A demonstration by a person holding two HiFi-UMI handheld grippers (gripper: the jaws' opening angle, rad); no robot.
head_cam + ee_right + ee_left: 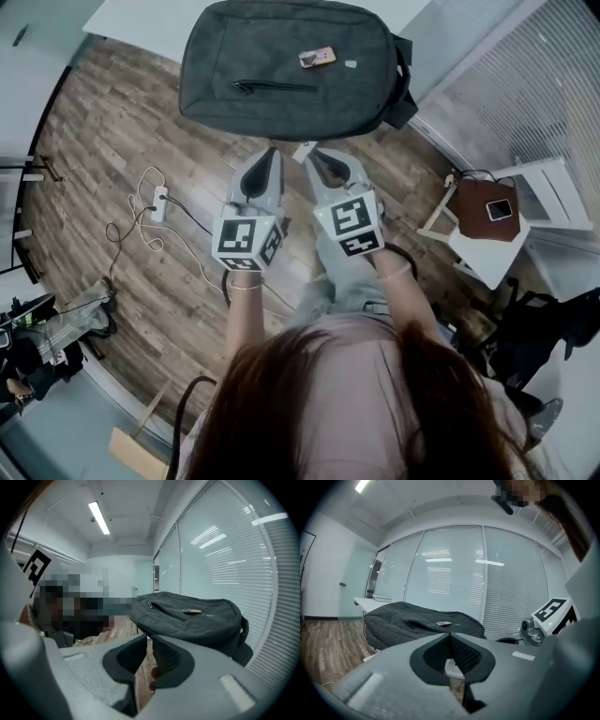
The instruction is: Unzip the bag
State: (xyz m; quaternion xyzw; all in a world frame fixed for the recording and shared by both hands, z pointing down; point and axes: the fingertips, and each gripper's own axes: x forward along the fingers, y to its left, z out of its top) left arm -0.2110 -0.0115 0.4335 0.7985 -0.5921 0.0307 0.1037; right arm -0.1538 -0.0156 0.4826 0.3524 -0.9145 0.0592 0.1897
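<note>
Wood-plank floor [112, 141] fills my view, with a white surface [141, 19] at its far edge. On that surface the grey bag [291, 66] lies flat, front zipper [274, 87] facing up. My left tongs [274, 152] and right tongs [310, 153] hover side by side just short of the bag's near edge, each pressed together on nothing. A small flat object [317, 58] rests on the bag.

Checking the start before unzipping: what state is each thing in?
Backpack: lying flat on the white table, front pocket zip closed.
Left claw: shut, empty, short of the backpack.
Right claw: shut, empty, short of the backpack.
</note>
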